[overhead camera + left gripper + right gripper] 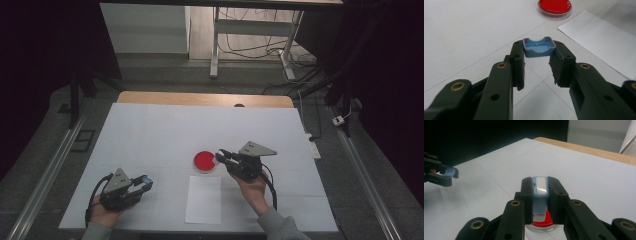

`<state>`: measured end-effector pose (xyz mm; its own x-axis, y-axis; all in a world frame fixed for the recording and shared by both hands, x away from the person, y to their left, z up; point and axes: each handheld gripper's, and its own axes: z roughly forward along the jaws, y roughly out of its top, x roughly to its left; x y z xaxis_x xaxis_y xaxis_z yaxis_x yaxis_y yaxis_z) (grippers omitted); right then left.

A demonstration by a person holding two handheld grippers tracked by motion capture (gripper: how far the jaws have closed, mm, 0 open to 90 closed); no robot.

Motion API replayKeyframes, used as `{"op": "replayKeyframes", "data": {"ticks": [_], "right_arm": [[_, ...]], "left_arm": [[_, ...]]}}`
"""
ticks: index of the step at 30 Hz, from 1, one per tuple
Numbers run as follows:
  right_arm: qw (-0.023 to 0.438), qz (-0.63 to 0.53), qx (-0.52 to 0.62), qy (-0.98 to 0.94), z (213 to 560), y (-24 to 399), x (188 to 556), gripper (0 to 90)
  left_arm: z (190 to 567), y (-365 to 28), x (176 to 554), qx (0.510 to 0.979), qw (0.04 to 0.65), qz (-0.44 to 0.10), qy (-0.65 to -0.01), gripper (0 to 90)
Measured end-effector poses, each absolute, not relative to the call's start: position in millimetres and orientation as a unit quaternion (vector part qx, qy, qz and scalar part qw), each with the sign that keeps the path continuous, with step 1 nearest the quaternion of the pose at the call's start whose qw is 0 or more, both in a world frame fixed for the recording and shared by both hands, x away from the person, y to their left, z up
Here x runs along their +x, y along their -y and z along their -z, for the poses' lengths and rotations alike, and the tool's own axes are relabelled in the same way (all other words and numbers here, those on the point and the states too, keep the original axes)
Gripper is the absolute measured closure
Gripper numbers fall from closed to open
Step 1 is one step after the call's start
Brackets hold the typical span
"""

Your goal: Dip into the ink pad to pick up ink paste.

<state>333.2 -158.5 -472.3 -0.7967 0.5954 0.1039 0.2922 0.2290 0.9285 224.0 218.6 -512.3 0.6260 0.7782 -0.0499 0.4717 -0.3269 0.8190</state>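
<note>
In the right gripper view the red dish (541,223) lies mostly behind the right gripper (541,188) and the pale blue piece (540,195) it clamps; the bottom edge cuts its rim. In the left gripper view the top edge cuts the dish, and the right edge cuts the sheet of paper (604,40). In the high view the blue cap (145,179) at the left gripper (142,186) is too small to make out.
</note>
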Motion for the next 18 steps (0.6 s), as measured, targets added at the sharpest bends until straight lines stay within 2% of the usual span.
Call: {"op": "replayKeyframes", "data": {"ticks": [18], "right_arm": [[0.126,-0.531,0.288,-0.787,482,141,350,75.3]], "left_arm": [[513,-217,225,0.793,0.426,-0.18,-0.396,65.4]]}}
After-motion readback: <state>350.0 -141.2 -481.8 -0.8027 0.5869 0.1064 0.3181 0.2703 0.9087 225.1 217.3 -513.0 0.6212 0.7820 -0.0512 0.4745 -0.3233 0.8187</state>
